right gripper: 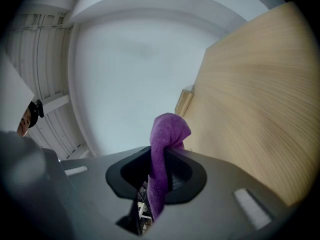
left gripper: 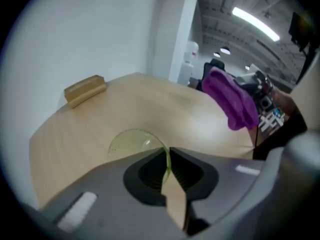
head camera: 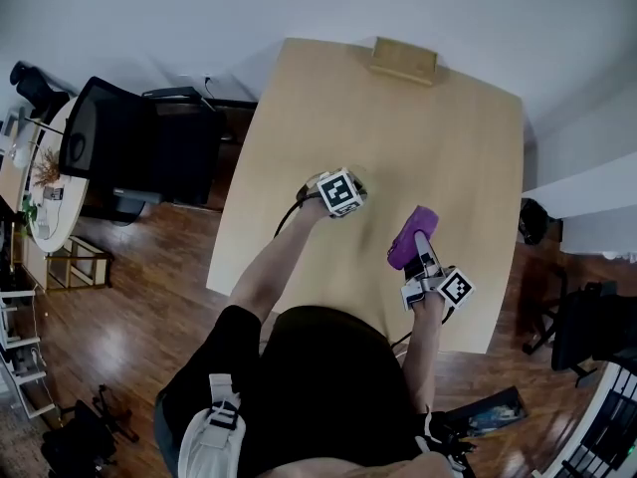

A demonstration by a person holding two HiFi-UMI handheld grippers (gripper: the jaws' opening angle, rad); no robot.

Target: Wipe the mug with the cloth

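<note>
No legible text, label or number anywhere

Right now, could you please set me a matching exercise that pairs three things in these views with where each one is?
Things:
1. mug
2. cloth
3. wooden block

Places:
A. lying at the far edge of the table
B. pinched by its rim in the left tongs
C. clamped in the right tongs, held above the table

Right pairs: 1-B; 2-C; 3-A.
</note>
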